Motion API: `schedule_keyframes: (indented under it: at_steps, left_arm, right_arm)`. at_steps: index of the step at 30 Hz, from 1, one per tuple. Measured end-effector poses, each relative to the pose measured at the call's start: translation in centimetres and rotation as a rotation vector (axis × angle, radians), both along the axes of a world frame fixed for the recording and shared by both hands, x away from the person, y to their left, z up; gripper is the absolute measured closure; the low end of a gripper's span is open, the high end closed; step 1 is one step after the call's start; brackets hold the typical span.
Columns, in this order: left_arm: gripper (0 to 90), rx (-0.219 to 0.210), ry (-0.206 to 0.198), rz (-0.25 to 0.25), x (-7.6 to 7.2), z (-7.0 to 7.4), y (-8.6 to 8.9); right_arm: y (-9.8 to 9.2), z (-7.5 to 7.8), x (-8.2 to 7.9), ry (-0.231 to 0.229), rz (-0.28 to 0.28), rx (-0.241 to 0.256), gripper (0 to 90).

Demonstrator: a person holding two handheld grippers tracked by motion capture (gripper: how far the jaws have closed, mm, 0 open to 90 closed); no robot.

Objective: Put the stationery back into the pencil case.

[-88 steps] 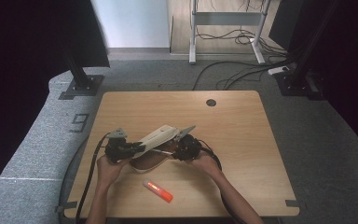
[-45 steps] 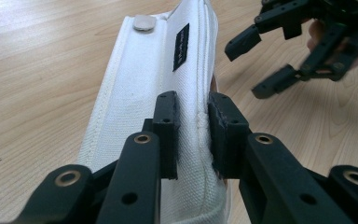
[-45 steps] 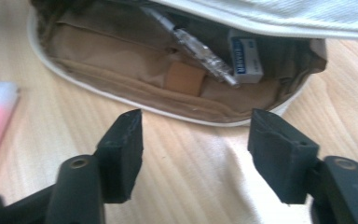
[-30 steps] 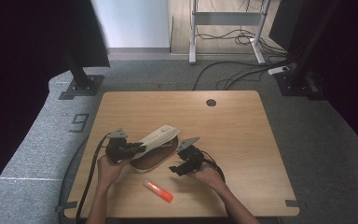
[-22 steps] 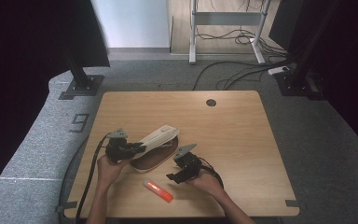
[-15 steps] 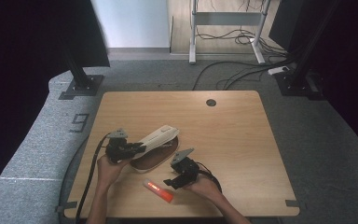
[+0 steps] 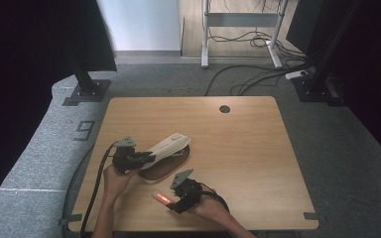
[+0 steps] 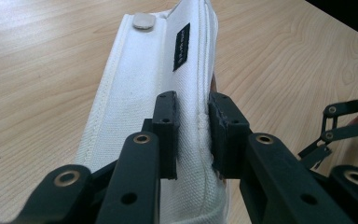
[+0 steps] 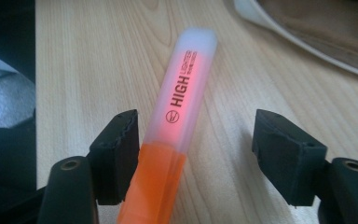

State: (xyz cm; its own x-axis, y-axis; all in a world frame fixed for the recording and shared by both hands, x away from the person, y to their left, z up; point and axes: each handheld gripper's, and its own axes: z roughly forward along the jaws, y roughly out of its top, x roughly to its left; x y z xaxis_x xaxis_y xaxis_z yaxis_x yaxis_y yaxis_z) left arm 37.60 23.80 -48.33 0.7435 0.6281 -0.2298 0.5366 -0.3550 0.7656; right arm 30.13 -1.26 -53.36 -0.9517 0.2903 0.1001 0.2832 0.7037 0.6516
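On the near left part of the wooden table [image 7: 258, 144], my left gripper [image 7: 138, 159] is clamped on the white pencil case [image 7: 167, 146]. From the left gripper view, the two jaws pinch a seamed edge of the case's upper flap [image 8: 168, 70], which bears a small black label and a pale snap button near its far end. The flap is lifted at a slant above the case's brown-lined lower half [image 7: 166, 168], which lies flat on the table.

Just to the right of the case and nearer to me, an orange highlighter [image 7: 162, 197] lies on the table, close to the case's near rim but apart from it. My right gripper [image 7: 174, 200] is down at the highlighter with its jaws spread wide. From the right gripper view, the highlighter [image 9: 179, 112] runs between the jaws, its orange end nearest me and its frosted cap pointing toward the case. Its body lies right against the left jaw, well clear of the right one.
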Motion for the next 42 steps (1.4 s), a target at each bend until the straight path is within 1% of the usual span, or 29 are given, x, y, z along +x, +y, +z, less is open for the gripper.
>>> schedule_keyframes:
  at_steps: [2, 7, 9, 12, 14, 20, 22, 27, 32, 38, 42]
  left_arm:
    - [73.7, -0.001, 0.0, 0.0, 0.0, 0.0, 0.0]
    - [73.5, 0.0, 0.0, -0.002, 0.0, 0.0, 0.0]
    - [73.5, 0.0, 0.001, -0.002, 0.0, 0.0, 0.0]
    - [73.5, 0.0, 0.001, -0.002, 0.0, 0.0, 0.0]
    - [73.5, -0.002, 0.001, -0.001, 0.0, 0.0, 0.0]
    - [74.2, -0.002, -0.004, 0.004, 0.0, 0.0, 0.0]
    - [74.7, -0.004, -0.001, 0.006, 0.0, 0.0, 0.0]
    - [75.6, -0.001, -0.001, 0.007, 0.0, 0.1, 0.0]
    - [75.8, -0.001, -0.003, 0.007, -0.1, 0.1, 0.0]
    - [76.0, -0.003, -0.008, 0.011, -0.1, 0.1, 0.0]
    - [76.4, -0.004, -0.01, 0.013, -0.1, 0.1, 0.0]
  right_arm:
    - [0.0, -0.2, 0.0, -0.002, 0.008, -0.007, 37.5]
    - [-0.4, -0.1, 0.1, -0.027, 0.016, -0.017, 49.0]
    - [-0.6, -0.1, 0.0, -0.048, 0.017, -0.024, 55.1]
    - [-0.9, -0.1, 0.1, -0.065, 0.013, -0.03, 64.2]
    - [-1.0, -0.1, 0.1, -0.06, 0.01, -0.027, 65.1]
    - [-1.0, 0.1, 0.1, -0.077, 0.016, -0.043, 65.8]
    - [-1.0, 0.4, 0.1, -0.073, 0.017, -0.032, 65.8]
    - [-1.4, 1.4, 0.4, -0.085, 0.005, -0.015, 65.8]
    - [-2.0, 2.2, 1.0, -0.085, -0.024, 0.015, 65.8]
    - [-2.4, 2.5, 1.9, -0.092, -0.05, 0.019, 65.9]
    - [-2.7, 2.8, 2.9, -0.099, -0.075, 0.024, 65.8]
